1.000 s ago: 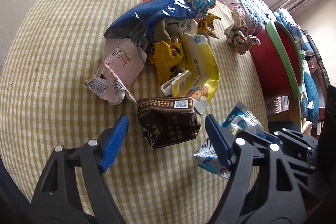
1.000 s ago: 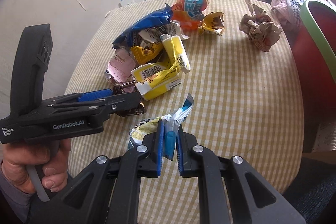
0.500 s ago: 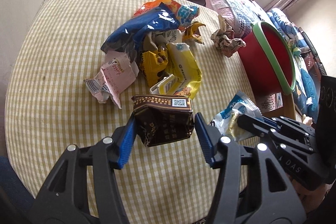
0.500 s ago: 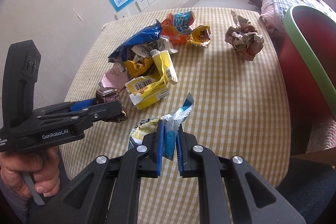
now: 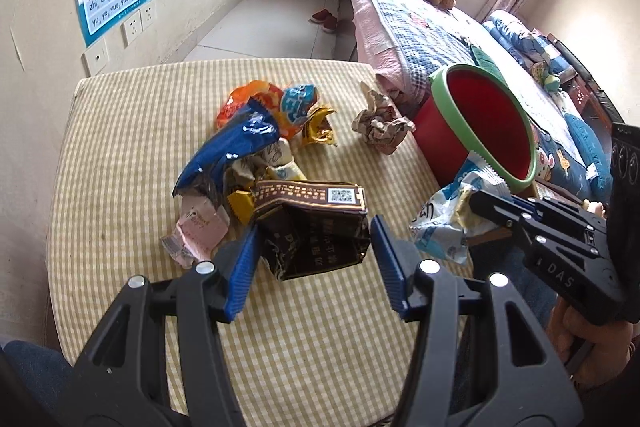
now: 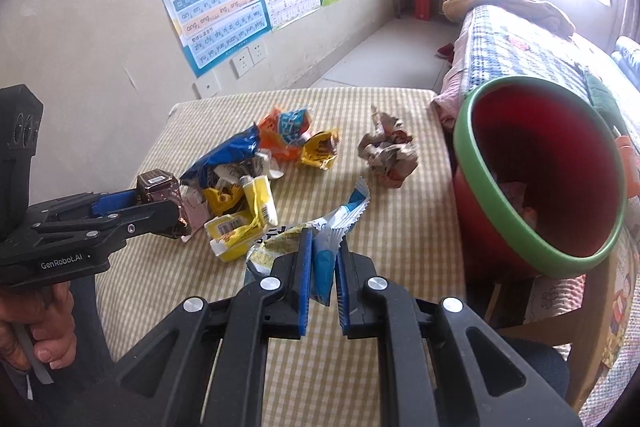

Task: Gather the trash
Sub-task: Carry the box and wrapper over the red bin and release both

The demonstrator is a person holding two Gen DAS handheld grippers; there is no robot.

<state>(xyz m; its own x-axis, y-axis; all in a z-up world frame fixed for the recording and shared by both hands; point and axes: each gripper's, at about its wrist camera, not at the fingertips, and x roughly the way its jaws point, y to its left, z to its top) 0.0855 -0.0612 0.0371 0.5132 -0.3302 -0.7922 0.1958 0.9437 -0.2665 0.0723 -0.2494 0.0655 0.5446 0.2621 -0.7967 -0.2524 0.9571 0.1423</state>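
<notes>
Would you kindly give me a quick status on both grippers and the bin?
Left gripper shut on brown carton. Right gripper shut on blue-white wrapper. Red bin clear, beside table.

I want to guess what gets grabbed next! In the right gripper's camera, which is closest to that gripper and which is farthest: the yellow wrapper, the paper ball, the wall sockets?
1. Yellow wrapper: just left of the right gripper, on the table.
2. Paper ball: farther up the table, a bit right.
3. Wall sockets: on the wall past the table's far edge.
</notes>
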